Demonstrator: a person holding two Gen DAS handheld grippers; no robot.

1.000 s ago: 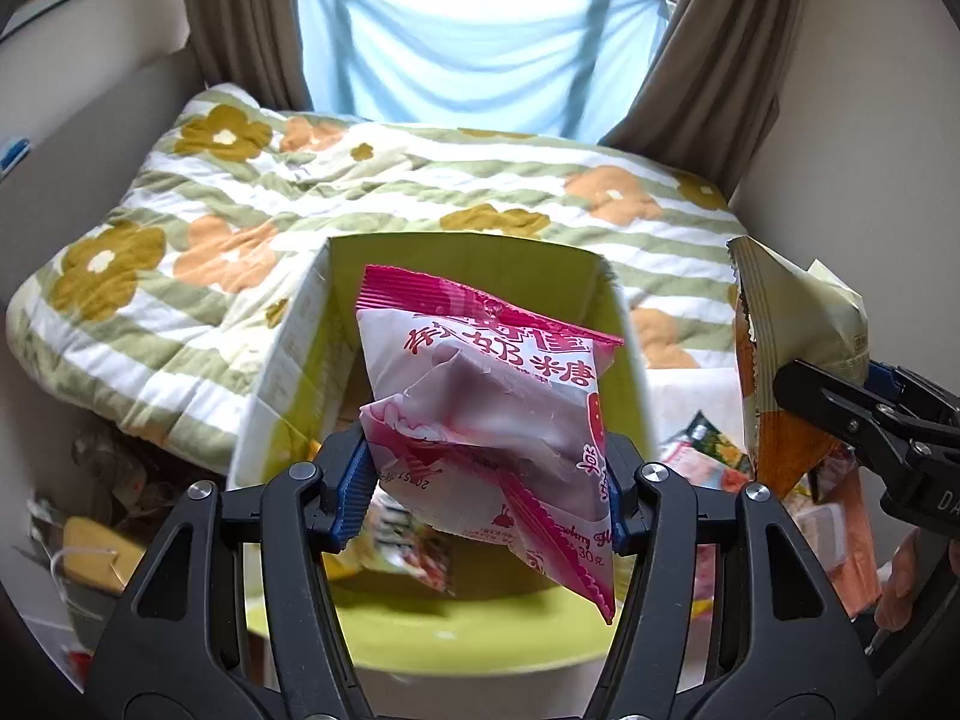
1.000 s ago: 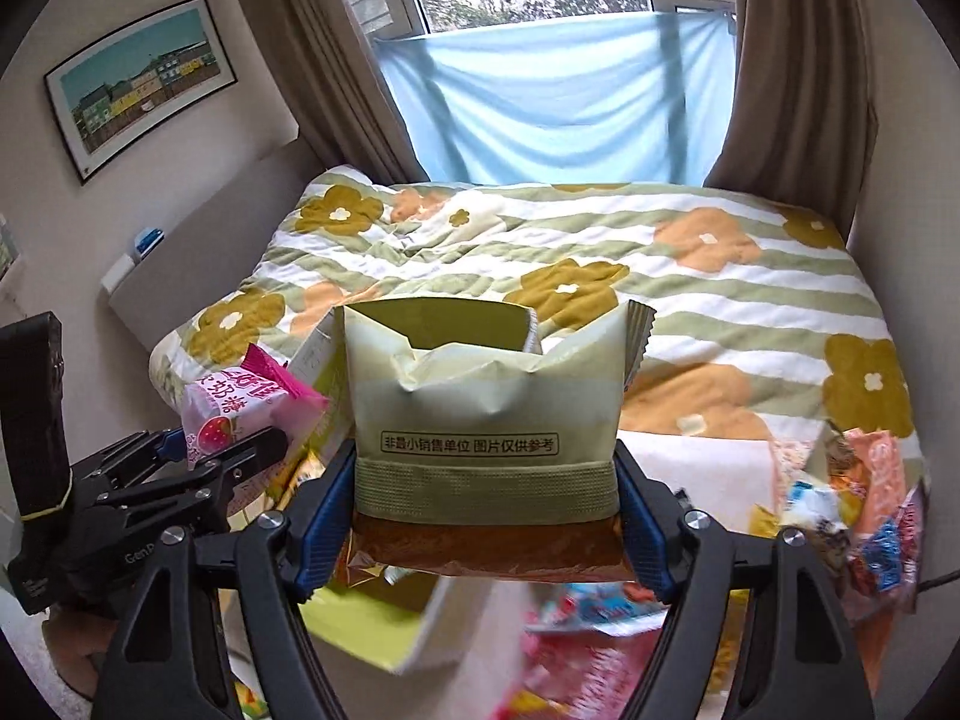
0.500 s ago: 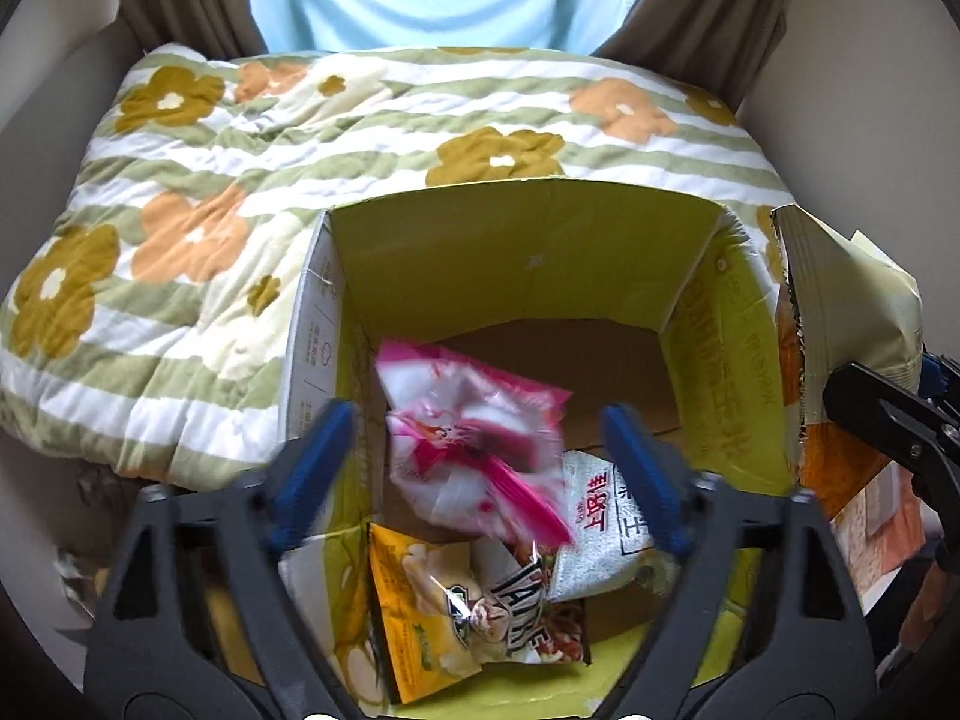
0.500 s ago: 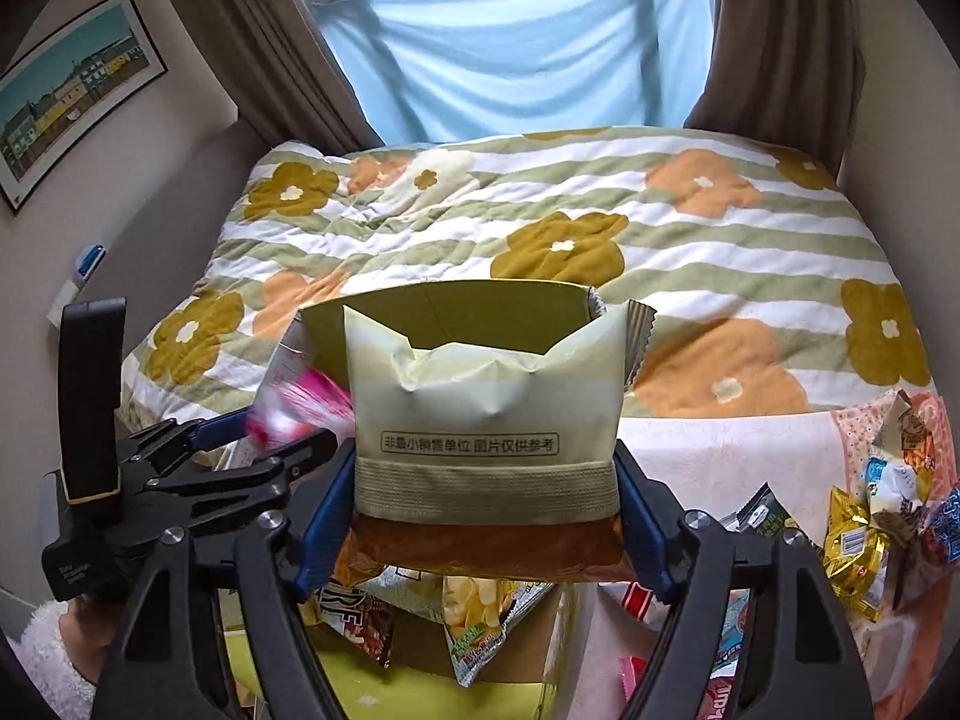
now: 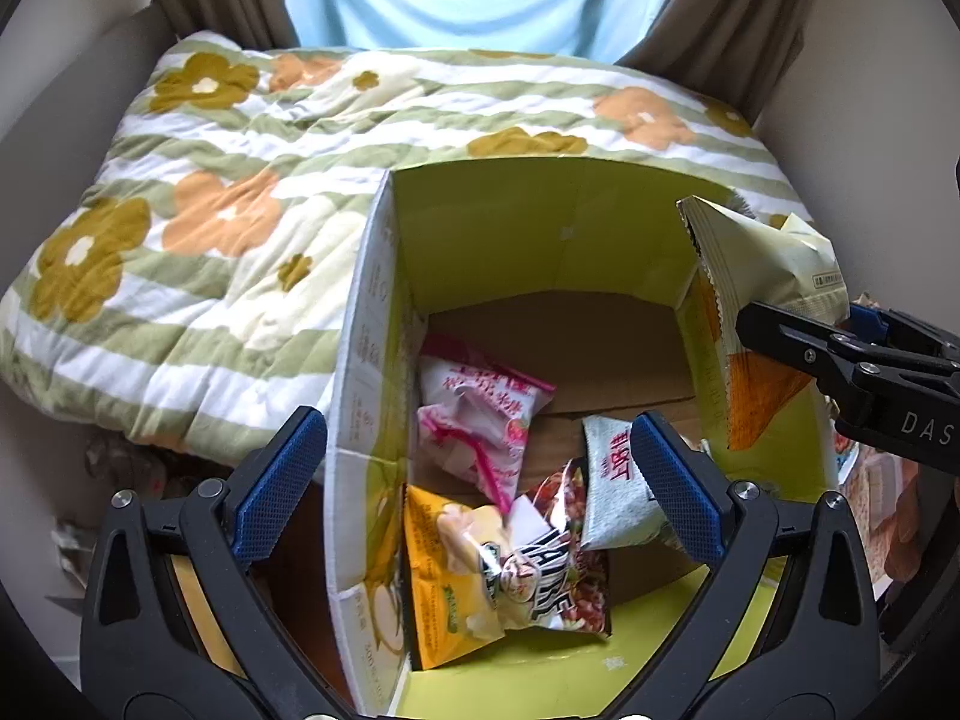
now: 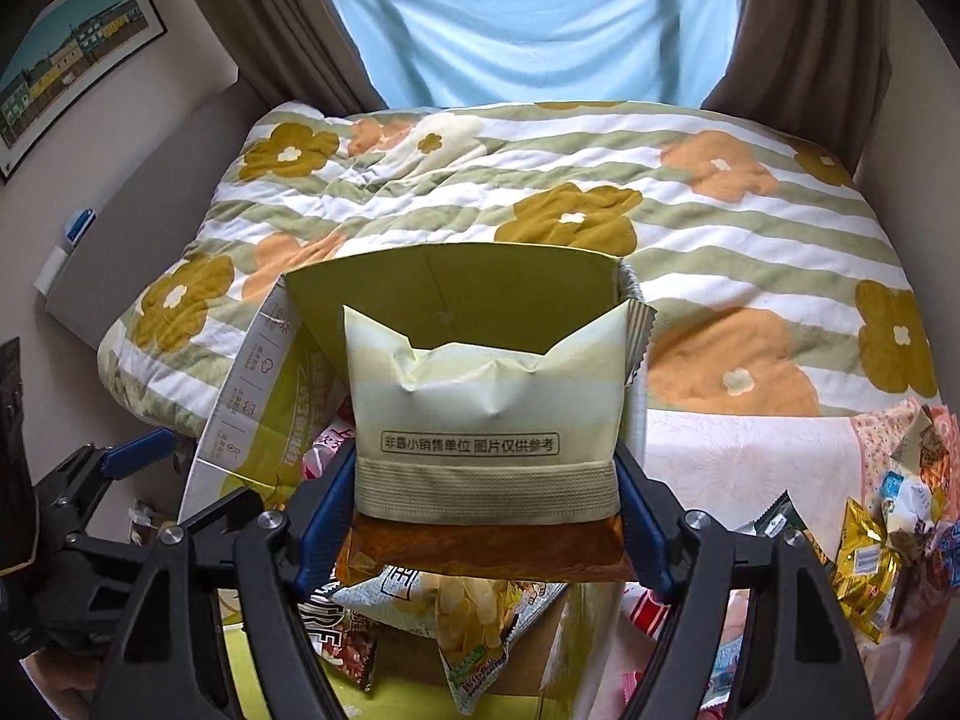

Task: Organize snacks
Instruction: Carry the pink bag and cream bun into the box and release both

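Floral bedding [image 5: 252,228] and a pale blue sheet fill the upper frame of the left wrist view, where the left tool [image 5: 474,480] hangs released over the green box [image 5: 540,228]; the pink candy bag [image 5: 474,420] lies inside, low centre, among other packets. At right, the right tool [image 5: 798,342] grips the beige snack bag [image 5: 762,276] over the box's rim.

From the right wrist view, the bed [image 6: 720,228] spreads behind the clenched right tool [image 6: 486,516] and its bag [image 6: 486,396]. Loose snacks [image 6: 870,546] wait lower right. Next, I judge, comes centring and dropping this bag.
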